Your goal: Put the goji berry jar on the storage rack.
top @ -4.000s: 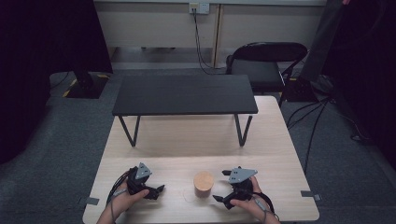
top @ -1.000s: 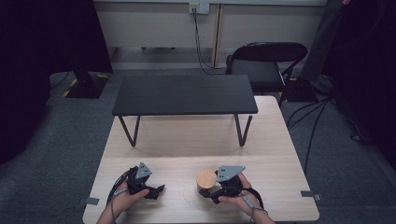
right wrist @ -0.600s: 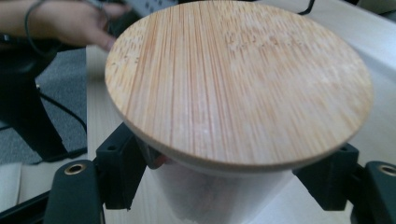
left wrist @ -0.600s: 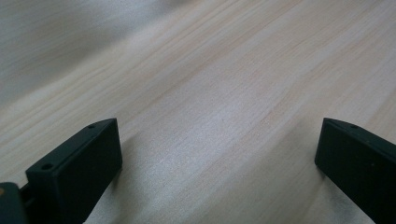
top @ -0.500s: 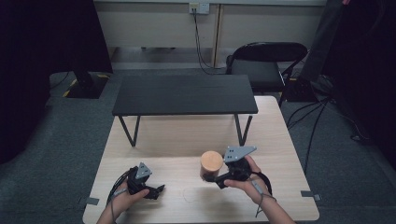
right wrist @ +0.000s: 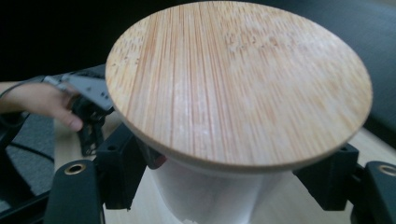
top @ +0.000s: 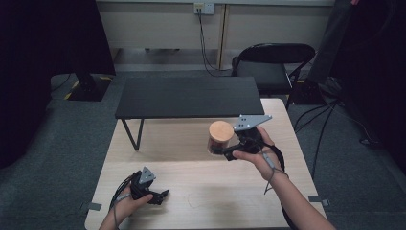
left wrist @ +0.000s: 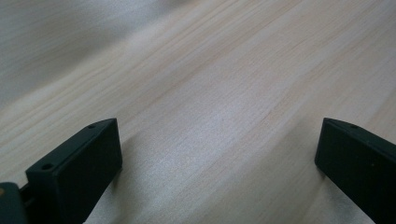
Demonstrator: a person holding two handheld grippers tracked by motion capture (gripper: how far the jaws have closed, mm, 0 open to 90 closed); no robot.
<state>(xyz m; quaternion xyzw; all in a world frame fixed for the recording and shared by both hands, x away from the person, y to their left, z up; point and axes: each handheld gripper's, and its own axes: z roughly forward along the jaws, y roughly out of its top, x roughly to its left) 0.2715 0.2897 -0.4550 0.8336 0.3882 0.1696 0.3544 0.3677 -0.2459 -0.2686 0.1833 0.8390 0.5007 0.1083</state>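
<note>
The right claw [top: 225,152] grips a jar [top: 216,143] with a bamboo lid [right wrist: 238,79], its jaws clamped on the white body just under the lid; the jar hangs upright above the tabletop [top: 201,191], just before the black bench [top: 189,97]; the left claw [top: 158,195] rests wide open and empty on the tabletop, well apart from the jar

The worktop [top: 191,191] is pale matt wood with fine grain. The jar [right wrist: 210,196] looks frosted white; its lid [right wrist: 238,84] is striped bamboo.
</note>
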